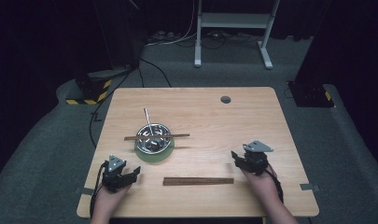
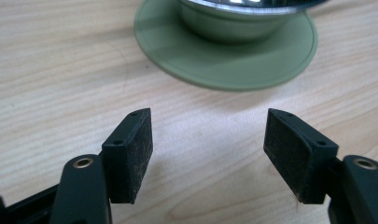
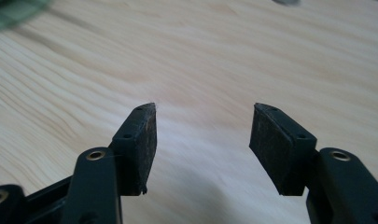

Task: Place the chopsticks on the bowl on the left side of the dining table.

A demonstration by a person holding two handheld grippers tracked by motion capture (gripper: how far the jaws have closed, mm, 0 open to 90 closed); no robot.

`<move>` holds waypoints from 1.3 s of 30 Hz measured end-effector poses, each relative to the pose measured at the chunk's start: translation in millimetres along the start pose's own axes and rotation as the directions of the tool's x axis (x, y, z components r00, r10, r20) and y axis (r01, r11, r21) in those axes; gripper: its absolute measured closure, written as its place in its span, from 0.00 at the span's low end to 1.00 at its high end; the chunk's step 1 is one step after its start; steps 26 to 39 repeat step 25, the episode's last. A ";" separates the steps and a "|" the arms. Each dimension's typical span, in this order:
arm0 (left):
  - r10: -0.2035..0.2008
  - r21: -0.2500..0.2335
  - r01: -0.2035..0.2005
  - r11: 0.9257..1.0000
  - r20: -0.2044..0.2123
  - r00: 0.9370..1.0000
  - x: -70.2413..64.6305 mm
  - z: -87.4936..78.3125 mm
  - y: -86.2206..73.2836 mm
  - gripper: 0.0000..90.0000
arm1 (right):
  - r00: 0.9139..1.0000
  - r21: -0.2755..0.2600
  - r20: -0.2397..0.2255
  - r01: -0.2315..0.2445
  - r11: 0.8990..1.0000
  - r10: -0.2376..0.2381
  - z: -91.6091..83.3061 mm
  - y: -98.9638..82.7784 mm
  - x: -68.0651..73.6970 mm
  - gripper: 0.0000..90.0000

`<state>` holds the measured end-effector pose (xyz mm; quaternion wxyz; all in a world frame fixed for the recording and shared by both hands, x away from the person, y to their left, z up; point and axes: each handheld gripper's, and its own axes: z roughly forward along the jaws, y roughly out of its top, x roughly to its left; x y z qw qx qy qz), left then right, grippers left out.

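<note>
A shiny metal bowl [image 1: 153, 138] stands on a round green saucer [image 1: 154, 155] left of the table's middle. A thin metal handle [image 1: 147, 119] sticks out of the bowl toward the far side. Across the bowl's rim lies a slim brown stick [image 1: 177, 136]. A wider dark wooden strip [image 1: 198, 181] lies flat near the front edge. My left gripper [image 1: 134, 172] rests at the front left, open and empty, facing the saucer [image 2: 252, 65] and bowl [image 2: 224, 21]; its jaws [image 2: 207, 135] stand wide apart. My right gripper [image 1: 235, 158] is at the right, open [image 3: 203, 130] over bare wood.
The wooden table [image 1: 252, 116] has a round cable hole [image 1: 225, 99] at its far right. Bare tabletop lies between the two grippers and behind the bowl. A white metal frame [image 1: 233, 21] and cables stand on the carpet beyond the table.
</note>
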<state>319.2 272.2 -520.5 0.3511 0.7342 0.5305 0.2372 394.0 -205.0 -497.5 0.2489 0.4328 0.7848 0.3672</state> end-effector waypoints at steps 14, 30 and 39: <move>-0.019 0.014 0.019 1.000 -0.043 0.999 -2.2 5.3 -6.5 0.37 | 0.997 0.108 0.005 -0.083 0.991 0.083 -16.4 -47.5 -38.1 0.35; 0.017 0.014 -0.017 1.000 -0.026 1.000 -4.4 3.3 -8.0 0.37 | 0.995 0.107 0.049 -0.092 0.990 0.087 -16.6 -46.9 -32.3 0.32; 0.017 0.014 -0.017 1.000 -0.026 1.000 -4.4 3.3 -8.0 0.37 | 0.995 0.107 0.049 -0.092 0.990 0.087 -16.6 -46.9 -32.3 0.32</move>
